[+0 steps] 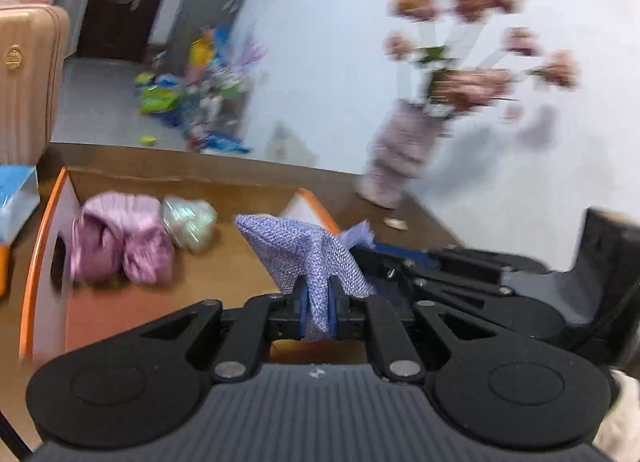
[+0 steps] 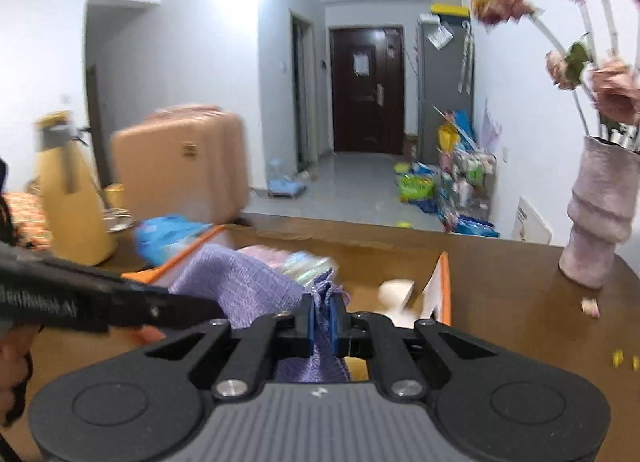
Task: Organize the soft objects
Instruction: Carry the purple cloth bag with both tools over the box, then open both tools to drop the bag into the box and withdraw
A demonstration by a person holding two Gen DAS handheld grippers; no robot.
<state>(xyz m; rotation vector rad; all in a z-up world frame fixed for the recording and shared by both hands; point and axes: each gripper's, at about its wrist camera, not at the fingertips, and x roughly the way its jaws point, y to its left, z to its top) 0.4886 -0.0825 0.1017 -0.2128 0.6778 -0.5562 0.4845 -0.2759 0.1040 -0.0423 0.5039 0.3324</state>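
Both grippers on the lilac pouch, held up over the open box. Left gripper pinching a fold of the weave between its blue pads, jaws closed on cloth. Right gripper clamped likewise on the gathered neck of the same pouch, jaws tight on fabric. Inside the box already: a pink pouch and a pale shiny pouch, just beside each other at the far left end. Vase of flowers well apart on the table, off to the right.

Step in hand, by the look of it: lowering this pouch into the box. Best done level, both ends sinking together, aimed at the bare floor to the right of the pink one. Keep clear of the orange-edged wall. Release only once the cloth rests, one side first, then the other. Frames smeared, so exact height above the box floor hard to call.
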